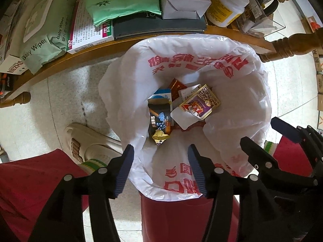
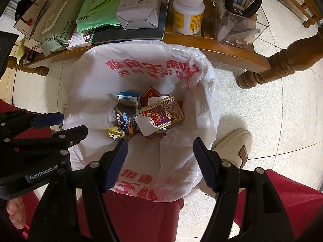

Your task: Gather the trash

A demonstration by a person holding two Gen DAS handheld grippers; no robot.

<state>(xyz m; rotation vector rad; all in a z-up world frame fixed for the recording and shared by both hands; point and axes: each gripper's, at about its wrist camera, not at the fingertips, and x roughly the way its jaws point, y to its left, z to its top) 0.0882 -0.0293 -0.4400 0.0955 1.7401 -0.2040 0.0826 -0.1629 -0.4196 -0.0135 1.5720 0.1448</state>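
Observation:
A red bin lined with a white plastic bag with red print (image 1: 232, 100) (image 2: 97, 92) stands on the floor by a wooden table. Inside lie several pieces of trash: a purple and gold card box (image 1: 201, 102) (image 2: 163, 113), a black packet (image 1: 159, 117) (image 2: 125, 117), a blue and white box (image 1: 161, 95) (image 2: 129, 97) and a crumpled yellow wrapper (image 1: 160, 136) (image 2: 115, 133). My left gripper (image 1: 161, 169) is open and empty above the bin's near rim. My right gripper (image 2: 161, 161) is open and empty beside it, also seen in the left wrist view (image 1: 260, 135).
The wooden table (image 1: 141, 44) (image 2: 222, 48) holds baby wipes (image 1: 40, 40), a green wipes pack (image 1: 121, 2), a white box (image 2: 139, 6), a white pill bottle (image 2: 188, 14) and a clear holder (image 2: 242, 24). The person's slippered feet (image 1: 88, 141) (image 2: 234, 147) flank the bin.

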